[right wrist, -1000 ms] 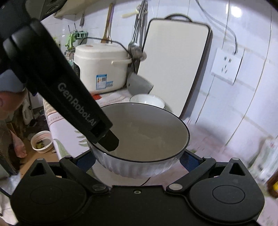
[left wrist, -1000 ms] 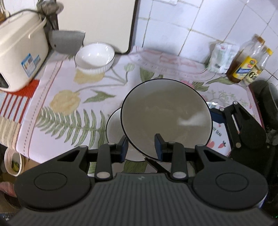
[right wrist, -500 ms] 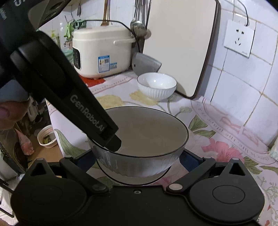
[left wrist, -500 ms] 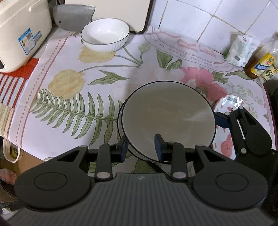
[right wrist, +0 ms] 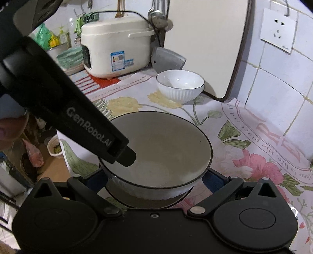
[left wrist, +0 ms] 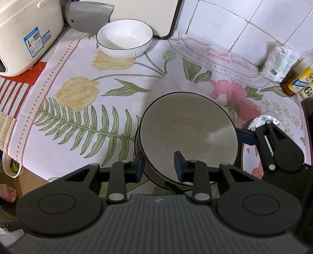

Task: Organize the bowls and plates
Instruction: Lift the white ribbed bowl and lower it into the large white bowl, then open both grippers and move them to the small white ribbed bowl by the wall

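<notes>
A large white ribbed bowl (left wrist: 185, 132) with a dark rim is held between both grippers, low over a dark-rimmed plate (right wrist: 148, 203) on the flowered cloth; I cannot tell whether bowl and plate touch. My left gripper (left wrist: 158, 166) is shut on the bowl's near rim, one finger inside and one outside. In the right wrist view it reaches in from the upper left, its inner finger (right wrist: 125, 154) inside the bowl. My right gripper (right wrist: 154, 177) is shut across the bowl's body, with blue pads on both sides. A smaller white bowl (left wrist: 125, 39) (right wrist: 180, 86) stands at the back by the cutting board.
A rice cooker (left wrist: 25, 35) (right wrist: 115, 46) fills the back left, with a cleaver blade (left wrist: 88, 15) and a cutting board (right wrist: 205, 39) leaning on the tiled wall. A rabbit-patterned plate (left wrist: 249, 156) lies right of the bowl. Bottles (left wrist: 297, 82) and a small bag (left wrist: 277, 62) stand at the back right.
Both grippers have sunk with the large bowl, from above the table to just over the dark-rimmed plate. Both grips are unchanged, and the last half second shows hardly any motion.
</notes>
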Available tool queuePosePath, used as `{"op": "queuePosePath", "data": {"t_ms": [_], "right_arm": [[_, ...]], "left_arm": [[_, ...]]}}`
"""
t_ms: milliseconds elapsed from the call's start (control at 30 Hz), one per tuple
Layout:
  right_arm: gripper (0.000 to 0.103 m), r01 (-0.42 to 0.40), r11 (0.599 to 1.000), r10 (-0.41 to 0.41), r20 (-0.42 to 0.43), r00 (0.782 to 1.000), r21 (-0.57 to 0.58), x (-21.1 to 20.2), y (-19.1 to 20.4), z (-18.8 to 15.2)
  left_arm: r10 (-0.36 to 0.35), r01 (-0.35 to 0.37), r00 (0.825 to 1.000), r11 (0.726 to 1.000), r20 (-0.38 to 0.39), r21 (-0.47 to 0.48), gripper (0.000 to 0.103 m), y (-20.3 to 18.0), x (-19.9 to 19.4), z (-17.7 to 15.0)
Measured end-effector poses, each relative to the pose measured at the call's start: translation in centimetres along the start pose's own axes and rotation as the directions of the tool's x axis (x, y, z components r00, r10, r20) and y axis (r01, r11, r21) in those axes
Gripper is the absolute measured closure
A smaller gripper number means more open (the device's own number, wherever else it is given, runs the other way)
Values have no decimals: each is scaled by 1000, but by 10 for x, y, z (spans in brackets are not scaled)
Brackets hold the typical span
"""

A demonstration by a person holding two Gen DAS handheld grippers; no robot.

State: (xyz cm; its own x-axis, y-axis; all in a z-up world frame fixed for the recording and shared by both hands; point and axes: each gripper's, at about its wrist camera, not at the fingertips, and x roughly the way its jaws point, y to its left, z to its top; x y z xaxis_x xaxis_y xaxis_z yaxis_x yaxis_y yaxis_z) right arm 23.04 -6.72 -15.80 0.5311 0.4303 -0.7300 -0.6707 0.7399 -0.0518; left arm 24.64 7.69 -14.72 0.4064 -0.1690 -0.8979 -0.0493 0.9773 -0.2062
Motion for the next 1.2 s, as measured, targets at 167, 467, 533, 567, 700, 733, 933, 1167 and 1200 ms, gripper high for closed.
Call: {"op": "queuePosePath", "data": {"t_ms": [167,467,533,567,700,733,933,1167,1200], "right_arm": [[0,-29,1000,29,-52,998,1,2,-2,5],[0,-109,986,126,-131,983,126,0,-17,12],[0,-125,980,145,-125,982,154,-2,-19,12],[0,-135,976,156,-120,980,168,-2,-21,11],[0,-146,971,169,-112,979,190,-2,-22,9],[0,-150,971,171,-107,979,188,-3,-22,9],[0,-138,972,155,-79,985,192,-14,-23,10],[0,-88,979,83,34,996,186,-57,-23,7],[0,-81,979,70,62,996,189,-66,-24,7]], "left_arm": [[7,-6,1000,1000,3,-14,72,1,0,0],[10,-9,1000,1000,19,-14,72,1,-3,-3],[9,-8,1000,1000,25,-21,72,3,-3,-3],[12,-11,1000,1000,27,-25,72,3,-3,-3],[52,-52,998,999,35,-1,73,1,-5,-2],[48,-48,998,999,37,5,72,0,-5,-1],[40,-39,998,999,41,-19,73,5,-11,-3],[26,-24,996,999,82,-30,72,18,-37,-11],[25,-22,996,999,89,-32,72,20,-41,-12]]}}
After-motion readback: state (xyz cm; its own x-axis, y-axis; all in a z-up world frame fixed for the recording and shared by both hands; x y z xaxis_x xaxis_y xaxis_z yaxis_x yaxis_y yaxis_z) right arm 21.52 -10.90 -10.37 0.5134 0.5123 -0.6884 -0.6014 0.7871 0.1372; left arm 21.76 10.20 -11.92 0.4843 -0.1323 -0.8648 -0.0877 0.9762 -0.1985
